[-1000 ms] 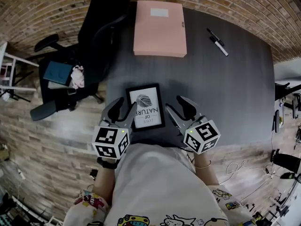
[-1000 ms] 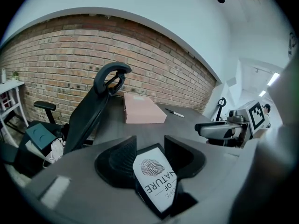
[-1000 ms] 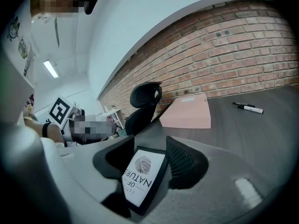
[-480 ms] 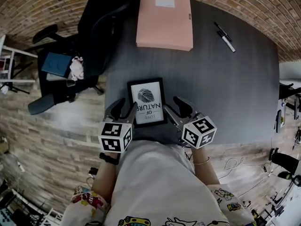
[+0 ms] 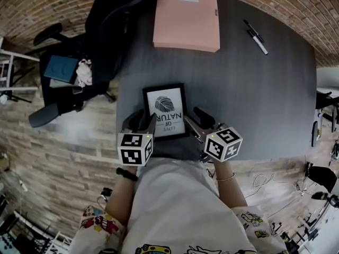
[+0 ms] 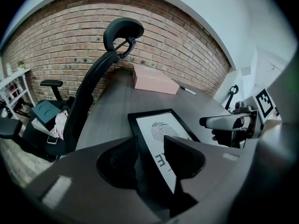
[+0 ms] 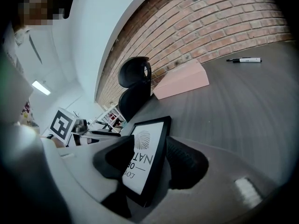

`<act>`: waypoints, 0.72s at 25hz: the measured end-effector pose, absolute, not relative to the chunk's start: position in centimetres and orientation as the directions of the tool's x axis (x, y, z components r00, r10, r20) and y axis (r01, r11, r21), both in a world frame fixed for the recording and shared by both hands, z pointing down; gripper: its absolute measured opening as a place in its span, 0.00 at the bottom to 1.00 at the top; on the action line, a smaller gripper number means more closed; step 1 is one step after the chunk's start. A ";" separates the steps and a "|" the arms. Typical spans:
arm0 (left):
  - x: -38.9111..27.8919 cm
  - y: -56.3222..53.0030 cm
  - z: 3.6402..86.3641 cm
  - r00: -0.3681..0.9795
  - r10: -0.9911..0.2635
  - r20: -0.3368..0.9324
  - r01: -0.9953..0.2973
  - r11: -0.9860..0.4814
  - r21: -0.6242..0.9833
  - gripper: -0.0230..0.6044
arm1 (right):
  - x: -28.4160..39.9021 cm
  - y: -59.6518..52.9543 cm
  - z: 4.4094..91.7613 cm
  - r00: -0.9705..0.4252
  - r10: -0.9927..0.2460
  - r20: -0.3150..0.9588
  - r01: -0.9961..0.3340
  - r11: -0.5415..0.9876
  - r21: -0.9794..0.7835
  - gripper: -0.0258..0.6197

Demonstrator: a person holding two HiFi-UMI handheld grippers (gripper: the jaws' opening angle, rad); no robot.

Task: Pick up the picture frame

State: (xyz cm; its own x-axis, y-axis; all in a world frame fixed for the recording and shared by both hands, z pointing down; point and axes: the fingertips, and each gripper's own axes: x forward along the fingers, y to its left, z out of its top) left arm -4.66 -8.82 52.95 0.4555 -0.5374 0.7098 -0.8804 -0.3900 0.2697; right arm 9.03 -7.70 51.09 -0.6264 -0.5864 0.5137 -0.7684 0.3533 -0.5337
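The black picture frame (image 5: 165, 106) with a white leaf print lies near the front edge of the dark grey table (image 5: 254, 99). My left gripper (image 5: 143, 123) has its jaws closed on the frame's near left edge. In the left gripper view the frame (image 6: 163, 127) runs between the jaws of the left gripper (image 6: 150, 146). My right gripper (image 5: 195, 119) holds the near right edge. In the right gripper view the frame (image 7: 145, 139) sits tilted between the jaws of the right gripper (image 7: 150, 143), one jaw over the print, the other outside the border.
A pink flat box (image 5: 186, 17) lies at the table's far side, and two markers (image 5: 256, 36) lie at the far right. A black office chair (image 5: 114, 25) stands at the table's left with a teal book (image 5: 62, 69) beside it. The floor is wood.
Both grippers have moved in towards the frame and narrowed on its near edges. The right gripper, which stood beside the frame, now has the frame's edge between its jaws.
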 end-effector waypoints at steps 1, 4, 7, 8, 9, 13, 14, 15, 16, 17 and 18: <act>-4.7 -8.8 53.2 0.452 -0.538 0.711 -0.883 -0.384 0.271 0.33 | 9.0 -7.7 51.4 -0.630 -0.582 0.515 -0.764 0.347 -0.544 0.36; -4.8 -8.7 54.0 0.449 -0.535 0.716 -0.885 -0.376 0.274 0.30 | 9.0 -7.8 51.9 -0.636 -0.579 0.511 -0.754 0.326 -0.570 0.36; -5.0 -8.6 54.7 0.442 -0.528 0.725 -0.888 -0.371 0.271 0.30 | 8.9 -8.0 52.3 -0.638 -0.578 0.508 -0.749 0.312 -0.585 0.36; -5.1 -8.6 54.8 0.440 -0.526 0.728 -0.889 -0.368 0.271 0.30 | 8.9 -8.0 52.4 -0.639 -0.577 0.509 -0.748 0.310 -0.587 0.36; -5.1 -8.5 55.0 0.438 -0.524 0.730 -0.890 -0.365 0.273 0.30 | 8.9 -8.0 52.5 -0.640 -0.575 0.510 -0.747 0.308 -0.589 0.36; -5.0 -8.5 55.6 0.433 -0.519 0.737 -0.894 -0.350 0.278 0.30 | 9.1 -8.1 52.8 -0.637 -0.575 0.513 -0.748 0.302 -0.591 0.36; -5.0 -8.5 55.7 0.429 -0.520 0.739 -0.896 -0.348 0.275 0.31 | 9.1 -8.2 52.8 -0.636 -0.577 0.512 -0.748 0.299 -0.592 0.36; -5.0 -8.5 55.7 0.424 -0.521 0.741 -0.898 -0.347 0.271 0.32 | 9.2 -8.2 52.8 -0.636 -0.578 0.511 -0.747 0.298 -0.594 0.36; -5.1 -8.5 55.8 0.421 -0.521 0.742 -0.900 -0.345 0.267 0.31 | 9.2 -8.3 52.8 -0.636 -0.580 0.509 -0.746 0.296 -0.596 0.36; -5.1 -8.5 55.8 0.418 -0.521 0.744 -0.901 -0.341 0.268 0.31 | 9.2 -8.4 52.8 -0.637 -0.581 0.507 -0.745 0.295 -0.598 0.36; -5.1 -8.5 55.8 0.419 -0.520 0.744 -0.902 -0.335 0.273 0.31 | 9.1 -8.4 52.8 -0.638 -0.581 0.505 -0.744 0.295 -0.599 0.36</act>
